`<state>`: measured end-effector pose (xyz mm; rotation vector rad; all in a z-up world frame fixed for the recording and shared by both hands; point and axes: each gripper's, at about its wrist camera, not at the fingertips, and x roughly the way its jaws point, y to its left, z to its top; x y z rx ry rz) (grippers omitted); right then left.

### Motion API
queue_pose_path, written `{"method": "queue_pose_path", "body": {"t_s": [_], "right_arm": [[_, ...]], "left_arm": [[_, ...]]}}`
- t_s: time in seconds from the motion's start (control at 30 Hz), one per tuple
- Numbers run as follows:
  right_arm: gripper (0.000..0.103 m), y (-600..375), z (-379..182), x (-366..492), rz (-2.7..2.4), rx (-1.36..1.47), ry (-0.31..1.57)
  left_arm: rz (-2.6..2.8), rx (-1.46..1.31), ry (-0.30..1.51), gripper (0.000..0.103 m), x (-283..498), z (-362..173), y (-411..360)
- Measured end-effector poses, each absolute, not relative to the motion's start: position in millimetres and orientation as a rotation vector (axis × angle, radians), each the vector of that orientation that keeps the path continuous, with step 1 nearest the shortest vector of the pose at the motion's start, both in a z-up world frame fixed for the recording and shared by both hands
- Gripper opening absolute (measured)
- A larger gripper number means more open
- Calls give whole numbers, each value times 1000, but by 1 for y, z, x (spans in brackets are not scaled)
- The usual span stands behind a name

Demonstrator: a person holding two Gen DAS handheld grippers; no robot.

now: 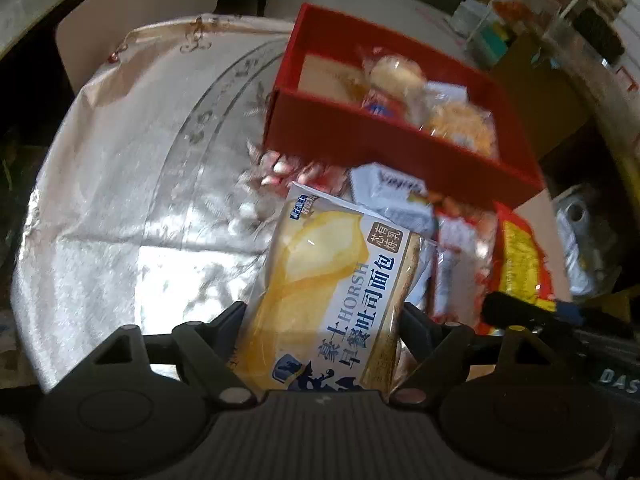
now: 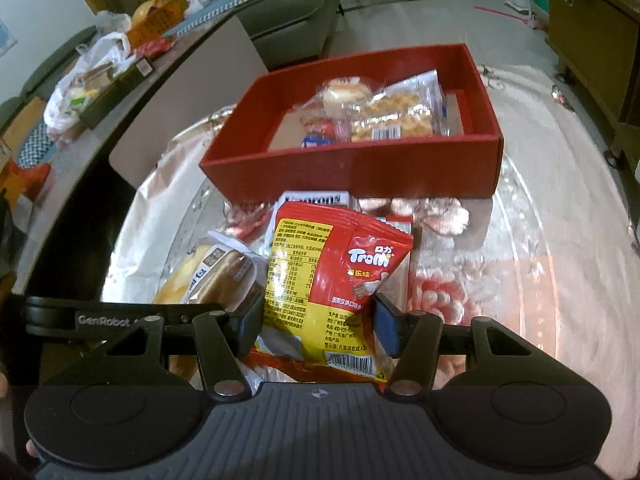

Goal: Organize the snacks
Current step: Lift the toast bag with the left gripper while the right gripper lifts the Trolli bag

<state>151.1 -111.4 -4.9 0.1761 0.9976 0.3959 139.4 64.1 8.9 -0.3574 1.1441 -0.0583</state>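
Note:
My left gripper [image 1: 324, 320] is shut on a yellow toast-bread packet [image 1: 328, 280], which stands up between its black fingers. In the right wrist view my right gripper [image 2: 318, 320] is shut on a red and yellow gummy bag [image 2: 340, 264], with the blue pads pressing on both sides. The bread packet [image 2: 216, 272] shows just left of that bag. A red open box [image 2: 352, 168] stands beyond both grippers and holds a waffle packet [image 2: 396, 120], a wrapped bun [image 2: 344, 92] and small packets. The same red box [image 1: 360, 136] lies to the upper right in the left wrist view.
A white-grey packet [image 2: 316, 200] and other snacks lie between the grippers and the box. The round table carries a shiny floral cloth [image 1: 140, 200]. A side counter with a plastic bag [image 2: 84, 84] runs along the left; a sofa [image 2: 292, 12] and a wooden cabinet [image 2: 592, 40] stand behind.

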Motion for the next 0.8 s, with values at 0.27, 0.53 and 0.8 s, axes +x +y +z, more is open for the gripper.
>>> {"method": "queue_pose_path", "body": {"t_s": [0.27,0.53,0.8], "right_arm": [[65,-112,6,166,407,180,959],[65,-115,17,179,418,204,919],[65,-119,28,194,427,225,877]], "left_arm": [[-72,-429,1072,74,152,20,70],[-91,-443,1017,74,166,31,66],[-87,-463,963,74,186,43,62]]}}
